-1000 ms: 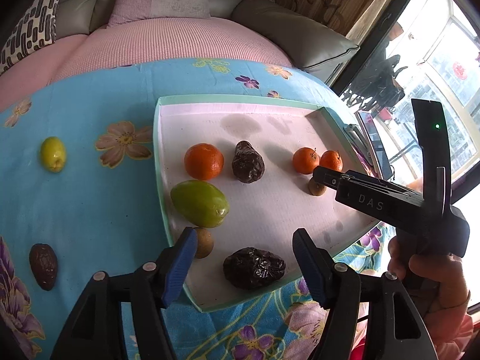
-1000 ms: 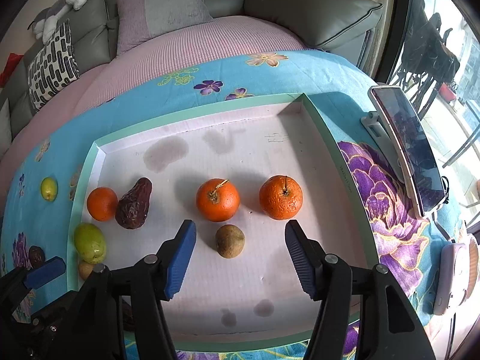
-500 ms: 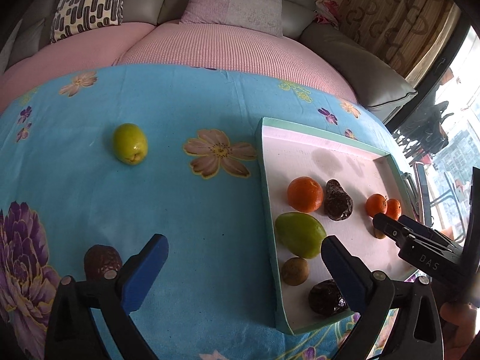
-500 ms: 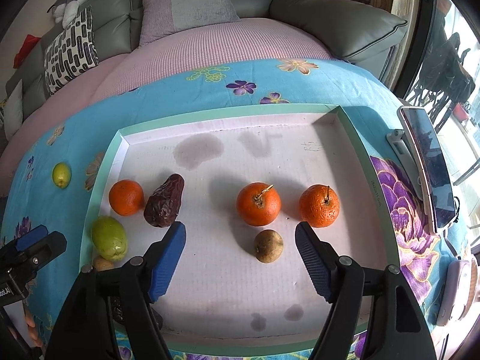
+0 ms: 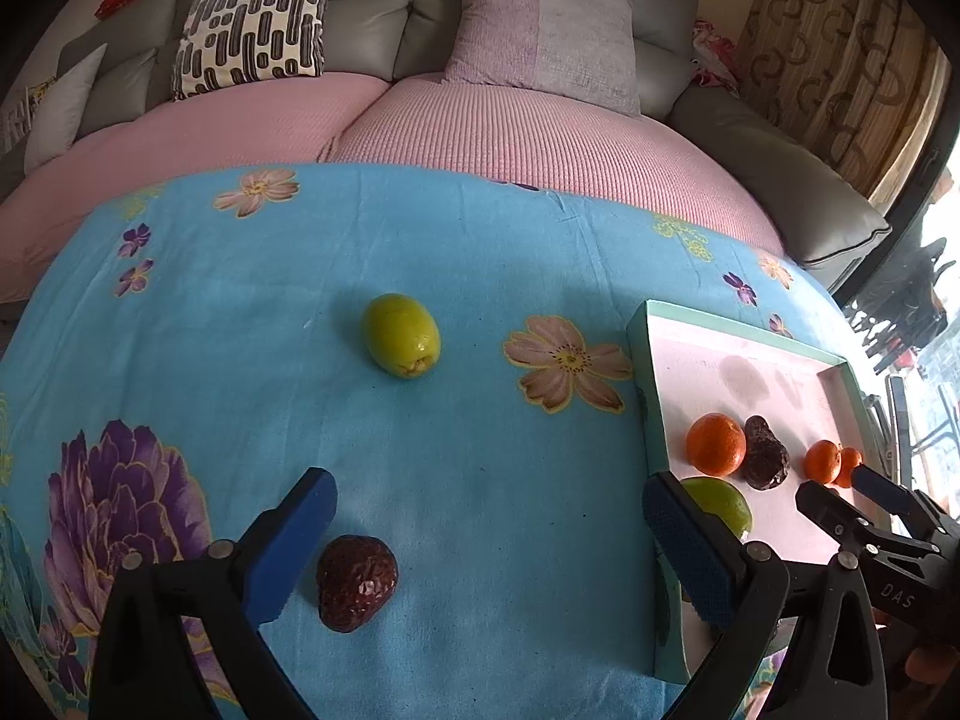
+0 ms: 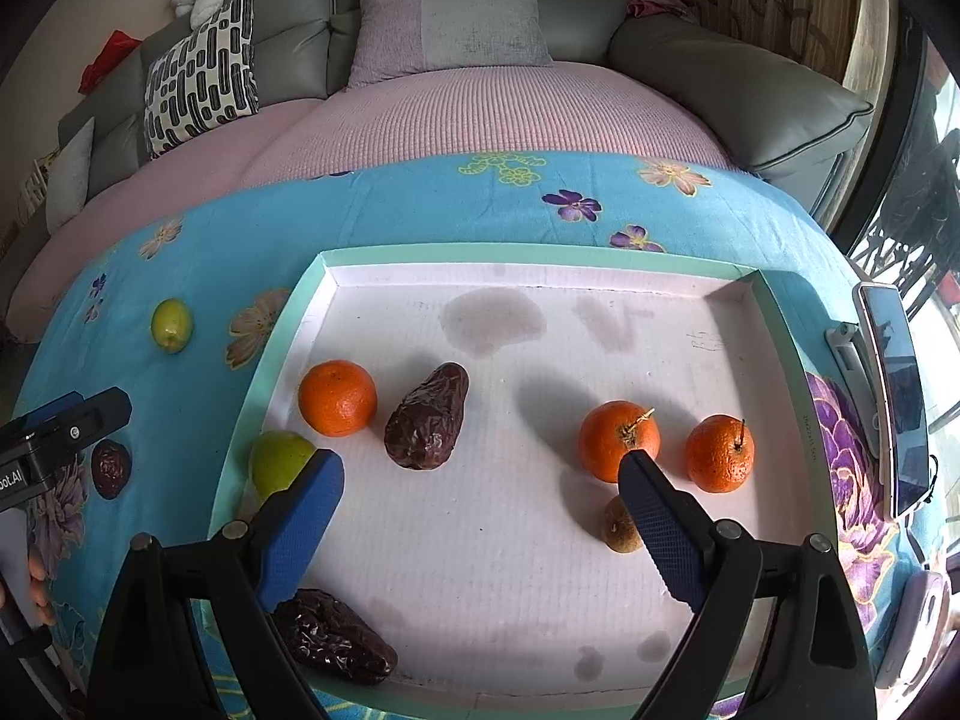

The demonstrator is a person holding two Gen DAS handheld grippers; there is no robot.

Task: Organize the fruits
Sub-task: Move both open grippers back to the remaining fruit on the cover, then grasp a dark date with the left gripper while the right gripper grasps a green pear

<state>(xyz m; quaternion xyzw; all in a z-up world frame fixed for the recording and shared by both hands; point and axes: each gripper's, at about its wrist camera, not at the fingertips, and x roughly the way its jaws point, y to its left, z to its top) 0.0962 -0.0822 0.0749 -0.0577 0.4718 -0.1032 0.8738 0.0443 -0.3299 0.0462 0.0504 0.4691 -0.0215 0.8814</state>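
Note:
On the blue flowered cloth lie a small green fruit (image 5: 401,333) and a dark wrinkled date (image 5: 356,581). My left gripper (image 5: 489,546) hangs open over the cloth, the date just inside its left finger. The green-rimmed white tray (image 6: 528,255) holds three oranges (image 6: 338,397), two dark dates (image 6: 427,425), a larger green fruit (image 6: 279,461) and a small brown fruit (image 6: 618,525). My right gripper (image 6: 480,525) stands open above the tray's front half, nothing between its fingers.
A phone on a stand (image 6: 891,390) sits right of the tray. A pink and grey sofa with cushions (image 5: 540,54) runs behind the table. The right gripper (image 5: 864,516) shows at the right edge of the left wrist view.
My left gripper has swung left off the tray and now sits over the cloth by the loose date. The right gripper has drifted slightly left over the tray.

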